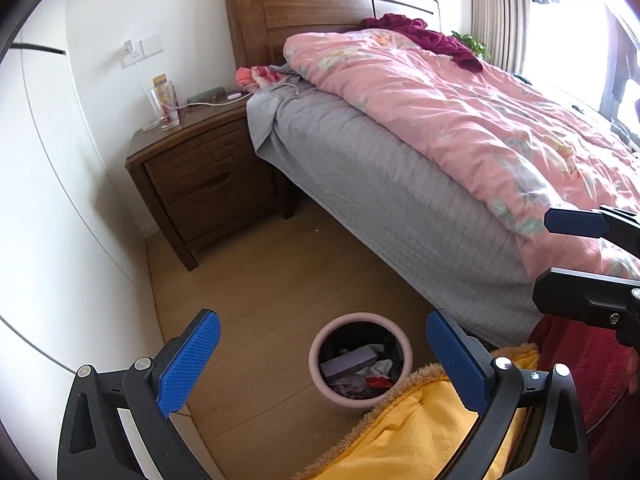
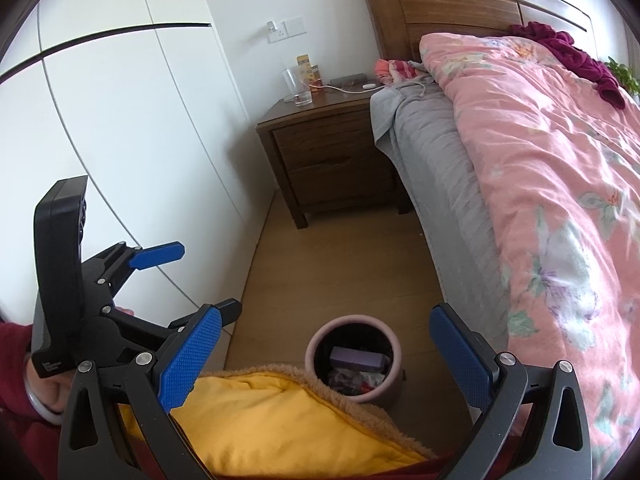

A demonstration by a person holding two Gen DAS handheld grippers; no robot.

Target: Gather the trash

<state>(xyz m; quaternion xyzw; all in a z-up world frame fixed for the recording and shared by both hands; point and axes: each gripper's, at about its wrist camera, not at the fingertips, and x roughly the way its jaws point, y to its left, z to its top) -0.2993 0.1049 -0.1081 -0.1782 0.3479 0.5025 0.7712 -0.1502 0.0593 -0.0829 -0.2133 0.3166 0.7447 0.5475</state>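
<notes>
Down on the wooden floor (image 1: pixel 256 280), a pink bin (image 1: pixel 359 363) is seen standing near the foot of the grey-sheeted bed (image 1: pixel 384 184), lined in black and already holding trash (image 1: pixel 356 364): a purple box, crumpled white paper and a red scrap. Both tongs are held above it and well apart from it. The left gripper (image 1: pixel 323 358) is spread wide, its 2 blue pads empty, with the bin framed between them. The right gripper (image 2: pixel 325 358) is likewise spread wide and nothing is gripped. A yellow fleece garment (image 2: pixel 280 420) is seen beneath both tools, its fuzzy edge overlapping the near rim of the bin. A pink floral quilt (image 2: pixel 560 152) is spread over the bed, and a maroon cloth (image 1: pixel 424 36) is bunched near the headboard. A wooden nightstand (image 1: pixel 204 172) with 2 drawers is set beside the bed, and a clear glass (image 1: pixel 165 106) is placed on it.
</notes>
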